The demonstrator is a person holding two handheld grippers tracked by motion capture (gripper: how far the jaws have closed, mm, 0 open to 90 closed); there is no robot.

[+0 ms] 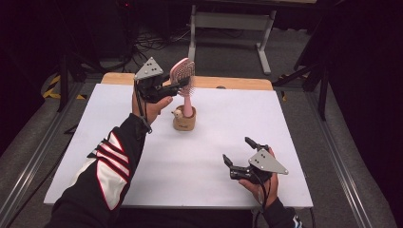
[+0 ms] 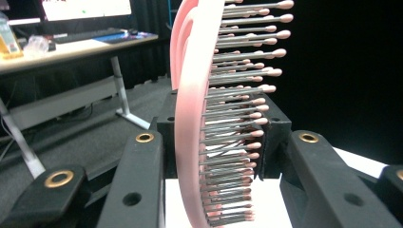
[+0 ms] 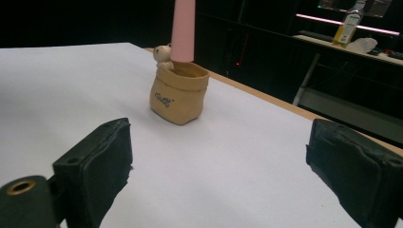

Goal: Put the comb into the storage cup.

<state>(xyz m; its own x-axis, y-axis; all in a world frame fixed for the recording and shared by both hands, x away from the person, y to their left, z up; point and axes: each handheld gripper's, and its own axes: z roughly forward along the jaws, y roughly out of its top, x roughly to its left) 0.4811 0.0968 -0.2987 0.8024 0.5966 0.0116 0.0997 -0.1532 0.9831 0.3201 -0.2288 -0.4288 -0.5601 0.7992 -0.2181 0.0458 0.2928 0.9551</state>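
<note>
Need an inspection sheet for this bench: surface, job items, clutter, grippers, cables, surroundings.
Surface: white board on a wooden table.
Job's things: pink plastic hairbrush upright, handle down in a tan sack-shaped ceramic holder with a small bear figure.
Clutter: nothing seen.
Grippers: left gripper shut on the brush head; right gripper open, apart from the holder, low over the board.
Cables: black cable trails from the right gripper.
Surroundings: dark room, grey desk frame behind, floor cables.
</note>
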